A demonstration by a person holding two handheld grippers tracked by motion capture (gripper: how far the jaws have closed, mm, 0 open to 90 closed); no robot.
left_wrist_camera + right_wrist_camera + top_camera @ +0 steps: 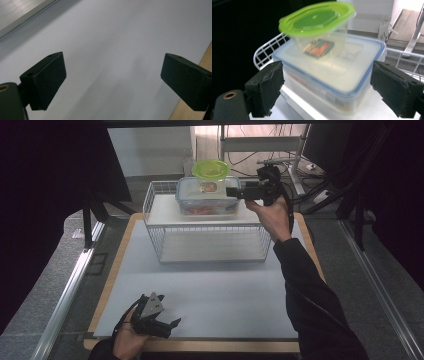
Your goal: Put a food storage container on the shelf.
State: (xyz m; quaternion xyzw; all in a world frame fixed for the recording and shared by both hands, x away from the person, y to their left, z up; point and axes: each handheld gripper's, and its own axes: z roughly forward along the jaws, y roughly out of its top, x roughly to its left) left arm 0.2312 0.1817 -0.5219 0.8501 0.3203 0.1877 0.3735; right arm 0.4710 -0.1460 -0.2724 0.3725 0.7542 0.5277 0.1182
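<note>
- Your right gripper [231, 192] stood spread, empty, beside the green-lidded clear plastic tub [211, 174] stacked on the blue-rimmed clear box [207, 199].
- Next, probably, withdraw it clear.
- Your left gripper [172, 326] rested spread, near left.

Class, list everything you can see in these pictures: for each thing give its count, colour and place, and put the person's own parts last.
Tub: one, clear with green lid, on the box.
Box: one, clear with blue-rimmed lid, on the rack's top shelf.
Rack: one, white wire, far middle of the mat.
Mat: one, pale grey, covering the table.
Table: one, wood edge around the mat.
Left gripper: one, black, open, near edge of the mat.
Right gripper: one, black, open, beside the box.
</note>
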